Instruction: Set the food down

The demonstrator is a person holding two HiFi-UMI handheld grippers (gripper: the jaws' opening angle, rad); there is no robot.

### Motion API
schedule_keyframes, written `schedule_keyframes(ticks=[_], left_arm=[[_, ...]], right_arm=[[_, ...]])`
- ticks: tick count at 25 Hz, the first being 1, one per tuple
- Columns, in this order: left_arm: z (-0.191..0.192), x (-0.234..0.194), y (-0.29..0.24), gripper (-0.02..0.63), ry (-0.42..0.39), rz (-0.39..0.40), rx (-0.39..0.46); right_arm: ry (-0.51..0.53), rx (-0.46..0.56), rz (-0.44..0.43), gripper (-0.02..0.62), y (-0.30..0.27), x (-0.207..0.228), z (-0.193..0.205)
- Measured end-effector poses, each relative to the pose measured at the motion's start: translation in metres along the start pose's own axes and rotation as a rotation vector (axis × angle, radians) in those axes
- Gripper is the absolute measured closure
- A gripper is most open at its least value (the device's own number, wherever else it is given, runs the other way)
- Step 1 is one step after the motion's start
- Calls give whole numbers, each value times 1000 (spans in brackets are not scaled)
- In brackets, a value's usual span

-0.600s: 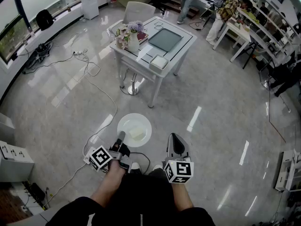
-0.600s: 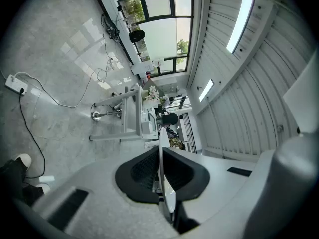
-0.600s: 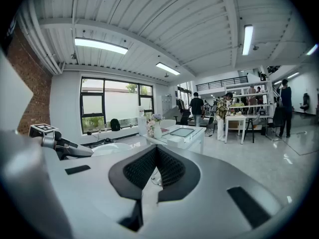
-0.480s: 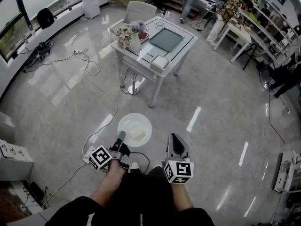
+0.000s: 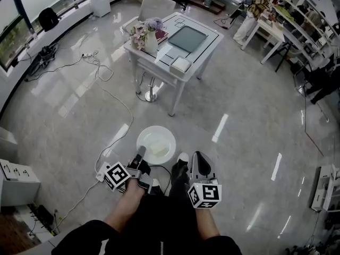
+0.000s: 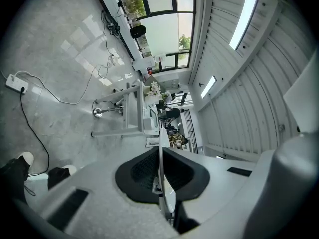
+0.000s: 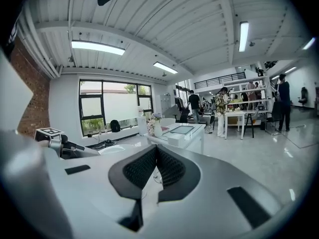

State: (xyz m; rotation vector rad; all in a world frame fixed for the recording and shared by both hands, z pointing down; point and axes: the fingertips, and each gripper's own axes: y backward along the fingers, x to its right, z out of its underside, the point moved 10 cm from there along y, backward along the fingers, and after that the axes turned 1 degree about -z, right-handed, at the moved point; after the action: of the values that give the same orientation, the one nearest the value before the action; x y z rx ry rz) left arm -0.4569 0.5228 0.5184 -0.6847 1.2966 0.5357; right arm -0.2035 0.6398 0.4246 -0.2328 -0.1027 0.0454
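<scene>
The left gripper (image 5: pixel 139 156) sits at the lower middle of the head view, its jaws clamped on the near rim of a white plate (image 5: pixel 144 137). The plate juts out level above the shiny floor (image 5: pixel 79 121). In the left gripper view the rim (image 6: pixel 161 151) shows edge-on as a thin white line pinched between the dark pads. A pale block of food (image 5: pixel 158 149) lies on the plate, a little right of centre. The right gripper (image 5: pixel 199 158) is just to the right, its jaws closed together with nothing in them.

The plate looks stiff, glazed and breakable, so it is likely slippery in the pads. Held only at one edge, its weight probably pulls the far side down. The food looks loose on the plate and could slide if it tips. The rim is the sensible place to hold it, and the free gripper could steady the opposite rim. A white table (image 5: pixel 176 97) stands well away at the upper middle.
</scene>
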Motion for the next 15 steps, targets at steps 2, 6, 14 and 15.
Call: schedule_keyframes(ticks=[2, 6, 14, 15], left_arm=[[4, -2, -2, 588, 1, -3, -5], [8, -2, -9, 588, 1, -7, -5], [2, 0, -25, 588, -21, -24, 15], [2, 0, -28, 588, -30, -29, 14]], right_arm=[[-11, -7, -2, 586, 0, 4, 3], [-25, -9, -10, 586, -5, 13, 3], [-41, -21, -40, 586, -30, 23, 0], [-42, -24, -42, 586, -33, 25, 1]])
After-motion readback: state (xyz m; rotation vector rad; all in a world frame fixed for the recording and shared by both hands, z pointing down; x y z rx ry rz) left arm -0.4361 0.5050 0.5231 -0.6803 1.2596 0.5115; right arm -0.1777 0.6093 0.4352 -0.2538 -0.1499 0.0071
